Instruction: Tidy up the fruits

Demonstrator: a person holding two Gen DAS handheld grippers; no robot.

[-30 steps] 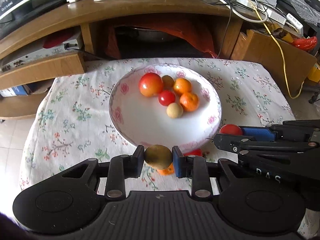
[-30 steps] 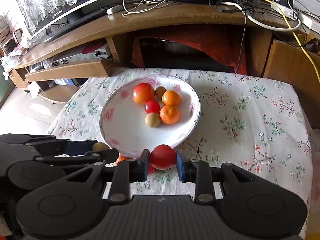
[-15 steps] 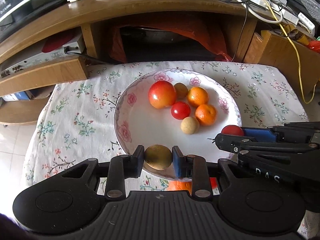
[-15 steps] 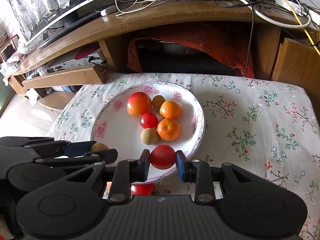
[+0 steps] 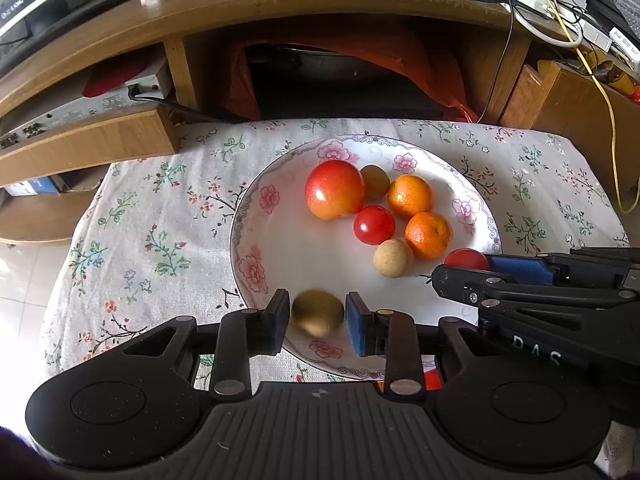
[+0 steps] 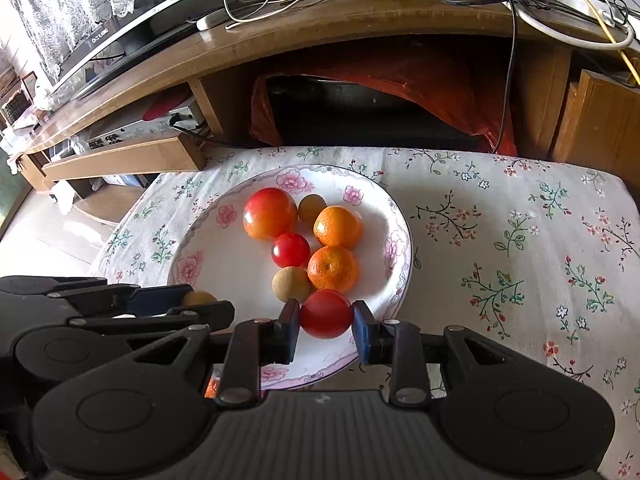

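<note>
A white floral plate (image 5: 256,216) (image 6: 200,248) on a floral tablecloth holds a big red-orange apple (image 5: 334,194), a cherry tomato (image 5: 374,225), two mandarins (image 5: 410,196) (image 5: 428,235) and two tan round fruits (image 5: 393,258) (image 5: 375,181). My left gripper (image 5: 318,314) is over the plate's near side; its jaws have parted and a blurred olive-brown fruit (image 5: 318,312) (image 6: 199,298) sits between them with small gaps. My right gripper (image 6: 326,314) is shut on a red tomato (image 6: 326,314) (image 5: 466,259) over the plate's near right part.
A wooden TV bench (image 5: 280,12) with cables and an orange cloth stands just behind the table. A wooden shelf (image 5: 84,140) juts out at left. Red and orange fruit (image 6: 212,386) peeks out under the plate's near rim. The tablecloth (image 6: 520,260) stretches right.
Both grippers moved forward over the plate with their fruit. The left jaws have opened slightly and the olive-brown fruit now looks blurred, coming loose.
</note>
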